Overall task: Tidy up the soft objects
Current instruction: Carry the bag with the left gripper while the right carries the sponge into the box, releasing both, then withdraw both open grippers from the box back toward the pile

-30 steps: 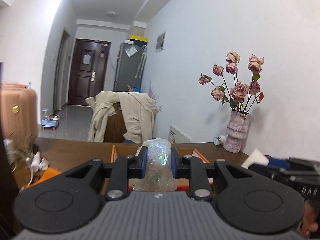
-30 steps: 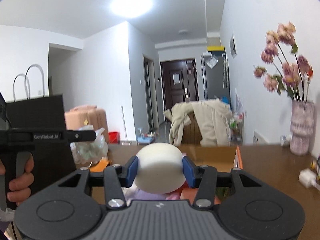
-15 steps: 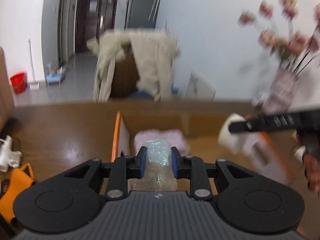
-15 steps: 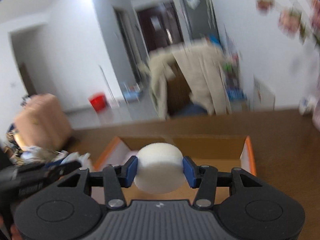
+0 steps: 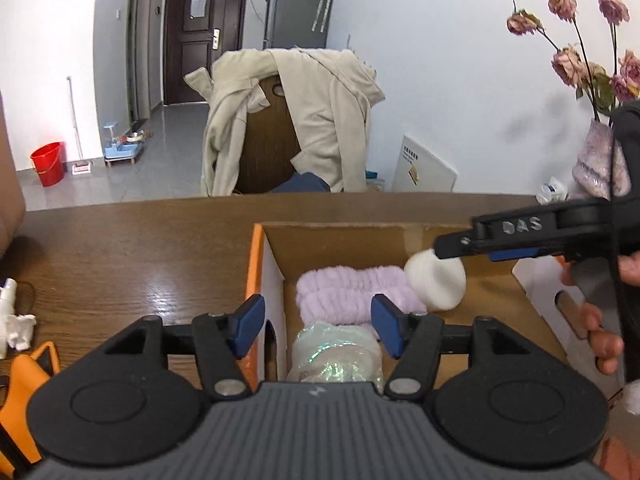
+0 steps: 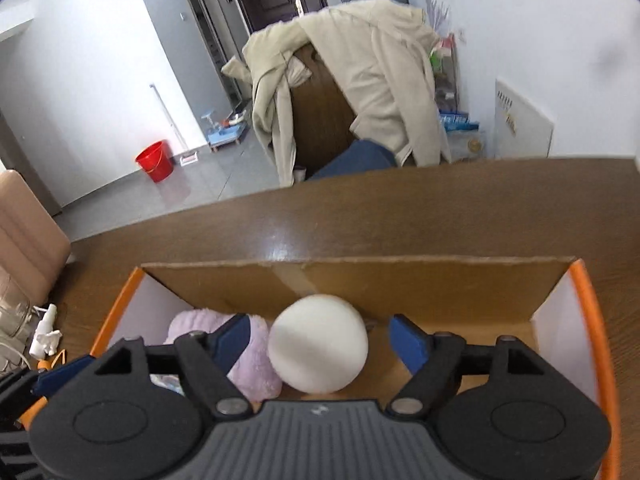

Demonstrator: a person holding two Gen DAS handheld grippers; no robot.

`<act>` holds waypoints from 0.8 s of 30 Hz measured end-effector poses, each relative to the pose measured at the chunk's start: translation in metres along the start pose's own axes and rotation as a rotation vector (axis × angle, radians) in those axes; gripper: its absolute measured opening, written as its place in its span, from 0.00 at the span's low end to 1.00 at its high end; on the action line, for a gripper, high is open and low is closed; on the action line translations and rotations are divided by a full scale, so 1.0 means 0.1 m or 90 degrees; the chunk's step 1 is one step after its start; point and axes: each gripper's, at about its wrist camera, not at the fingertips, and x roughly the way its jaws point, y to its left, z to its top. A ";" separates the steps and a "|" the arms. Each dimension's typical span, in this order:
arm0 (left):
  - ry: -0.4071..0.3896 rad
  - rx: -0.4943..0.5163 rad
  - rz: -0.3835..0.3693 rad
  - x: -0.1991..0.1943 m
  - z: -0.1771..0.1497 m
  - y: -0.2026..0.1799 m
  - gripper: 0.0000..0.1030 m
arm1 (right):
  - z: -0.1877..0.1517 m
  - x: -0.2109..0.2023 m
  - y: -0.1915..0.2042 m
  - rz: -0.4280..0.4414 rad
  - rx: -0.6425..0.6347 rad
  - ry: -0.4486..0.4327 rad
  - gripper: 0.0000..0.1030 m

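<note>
An open cardboard box [image 5: 360, 236] with orange edges stands on the brown table. A lilac fluffy item [image 5: 352, 292] lies inside it. My left gripper [image 5: 318, 330] is open above the box's left part, and a clear iridescent plastic-wrapped bundle [image 5: 336, 354] sits below its jaws in the box. My right gripper [image 6: 318, 340] is open over the box, with a white foam ball [image 6: 318, 344] loose between its spread jaws, beside the lilac item [image 6: 248, 356]. The ball [image 5: 436, 280] also shows in the left wrist view under the right gripper's finger.
A chair draped with a beige coat [image 5: 296, 120] stands behind the table. A vase of dried roses [image 5: 596, 160] is at the right back. Small white items [image 5: 12, 320] and an orange object [image 5: 24, 400] lie at the table's left. A red bucket [image 6: 154, 160] is on the floor.
Both grippers tilted down over the box and opened. The left one let go of the plastic bundle, the right one let go of the white ball, and both objects now rest in the box.
</note>
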 end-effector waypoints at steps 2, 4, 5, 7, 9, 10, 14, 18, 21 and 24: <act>-0.010 -0.006 0.000 -0.13 0.07 -0.02 0.61 | 0.00 -0.15 -0.01 -0.001 -0.005 -0.008 0.74; -0.030 -0.003 0.002 -0.35 0.13 -0.06 0.63 | 0.00 -0.38 -0.02 0.004 -0.002 -0.020 0.74; -0.041 -0.001 0.003 -0.45 0.16 -0.08 0.65 | 0.00 -0.49 -0.04 0.007 -0.003 -0.025 0.74; -0.065 0.004 0.004 -0.73 0.20 -0.14 0.68 | -0.02 -0.77 -0.05 0.009 -0.007 -0.045 0.75; -0.087 0.012 0.003 -1.00 0.24 -0.20 0.70 | -0.05 -1.10 -0.05 0.005 -0.016 -0.066 0.76; -0.097 0.018 0.002 -1.14 0.25 -0.24 0.72 | -0.07 -1.27 -0.06 0.004 -0.019 -0.078 0.77; -0.126 0.036 -0.005 -1.65 0.22 -0.38 0.76 | -0.22 -1.89 -0.06 0.007 -0.037 -0.117 0.84; -0.150 0.039 -0.004 -2.09 0.13 -0.50 0.78 | -0.48 -2.46 -0.03 0.008 -0.066 -0.145 0.84; -0.176 0.051 -0.020 -2.42 -0.08 -0.59 0.84 | -0.68 -2.81 -0.03 0.016 -0.068 -0.172 0.85; -0.197 0.062 -0.030 -2.72 -0.41 -0.67 0.86 | -1.00 -3.11 -0.05 0.037 -0.078 -0.195 0.86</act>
